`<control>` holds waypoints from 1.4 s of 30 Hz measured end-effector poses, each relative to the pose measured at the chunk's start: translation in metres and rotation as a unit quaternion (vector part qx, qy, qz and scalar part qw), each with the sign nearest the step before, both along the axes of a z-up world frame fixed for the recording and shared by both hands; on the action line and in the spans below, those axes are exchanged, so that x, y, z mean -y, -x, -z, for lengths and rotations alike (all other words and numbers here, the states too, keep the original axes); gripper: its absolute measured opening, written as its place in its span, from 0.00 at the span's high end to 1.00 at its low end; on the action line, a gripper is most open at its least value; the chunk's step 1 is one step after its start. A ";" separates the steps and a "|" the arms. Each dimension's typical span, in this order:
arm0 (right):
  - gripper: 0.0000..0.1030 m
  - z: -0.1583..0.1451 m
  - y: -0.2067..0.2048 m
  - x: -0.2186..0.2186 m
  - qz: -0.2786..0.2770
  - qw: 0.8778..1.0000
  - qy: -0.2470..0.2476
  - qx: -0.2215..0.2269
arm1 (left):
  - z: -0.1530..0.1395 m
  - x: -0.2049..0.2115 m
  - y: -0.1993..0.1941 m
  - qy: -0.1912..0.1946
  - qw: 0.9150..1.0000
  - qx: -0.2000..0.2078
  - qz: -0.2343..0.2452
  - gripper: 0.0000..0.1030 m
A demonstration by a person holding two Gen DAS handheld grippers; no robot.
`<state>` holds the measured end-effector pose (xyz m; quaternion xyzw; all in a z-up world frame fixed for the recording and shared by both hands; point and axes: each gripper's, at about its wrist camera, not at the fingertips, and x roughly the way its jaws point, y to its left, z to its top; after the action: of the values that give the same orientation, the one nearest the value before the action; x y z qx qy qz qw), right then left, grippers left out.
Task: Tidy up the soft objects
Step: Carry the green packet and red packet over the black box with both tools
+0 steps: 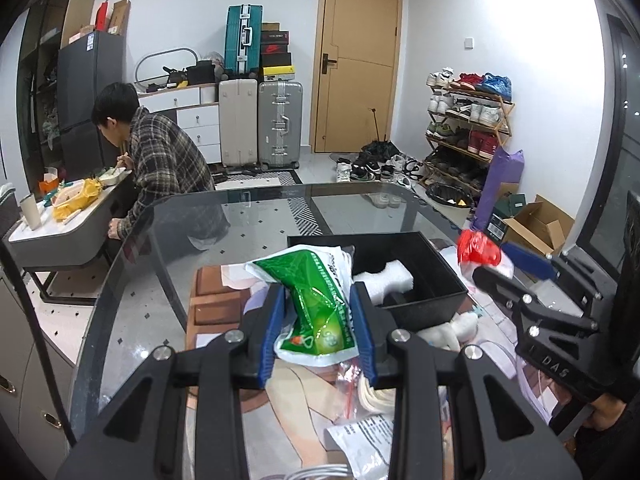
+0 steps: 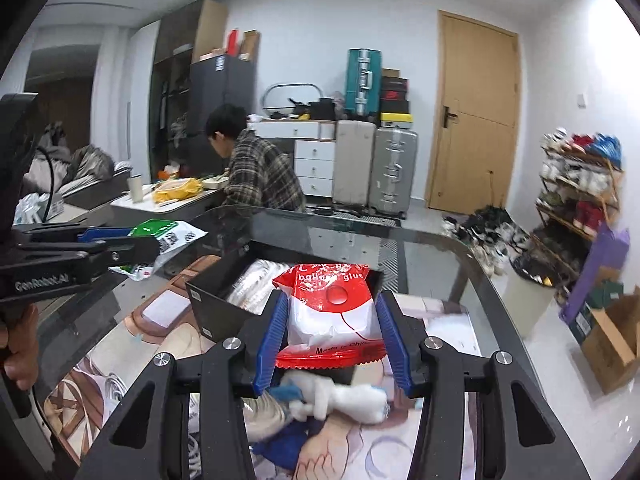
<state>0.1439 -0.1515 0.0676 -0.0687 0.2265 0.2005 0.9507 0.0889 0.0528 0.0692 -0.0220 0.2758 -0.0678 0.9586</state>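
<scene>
above the black bin [image 1: 416,276], the left gripper [image 1: 318,334] pinches a green packet [image 1: 320,304] and the right gripper [image 2: 334,340] a red packet [image 2: 332,312], both seemingly light, crinkly, best gripped mid-body.

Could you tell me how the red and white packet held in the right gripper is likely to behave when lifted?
The red and white packet looks puffy between the right gripper fingers, so it is probably light and squashy. Its glossy film may be slippery. The unsupported top edge could flop forward.
</scene>
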 end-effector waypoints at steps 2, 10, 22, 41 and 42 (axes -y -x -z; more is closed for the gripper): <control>0.55 -0.006 -0.008 -0.001 -0.010 1.000 0.002 0.003 | 0.001 -0.001 -0.004 -0.007 1.000 0.001 -0.011 0.69; 0.55 -0.015 -0.035 -0.007 -0.043 0.999 0.001 -0.014 | 0.007 0.006 -0.023 -0.025 0.999 0.001 -0.035 0.69; 0.55 0.004 -0.059 -0.031 -0.059 0.997 0.017 -0.047 | 0.025 0.014 -0.058 -0.028 0.999 -0.016 -0.032 0.69; 0.55 0.039 -0.094 -0.033 -0.037 0.994 0.047 -0.093 | 0.050 0.038 -0.097 -0.032 0.997 -0.068 0.025 0.69; 0.55 0.040 -0.095 -0.034 -0.038 0.994 0.047 -0.094 | 0.050 0.039 -0.099 -0.033 0.997 -0.069 0.026 0.69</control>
<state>0.2391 -0.1176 0.0272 -0.1028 0.3213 0.2308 0.9126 0.1884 0.0139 0.0192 0.0119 0.3441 -0.0822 0.9353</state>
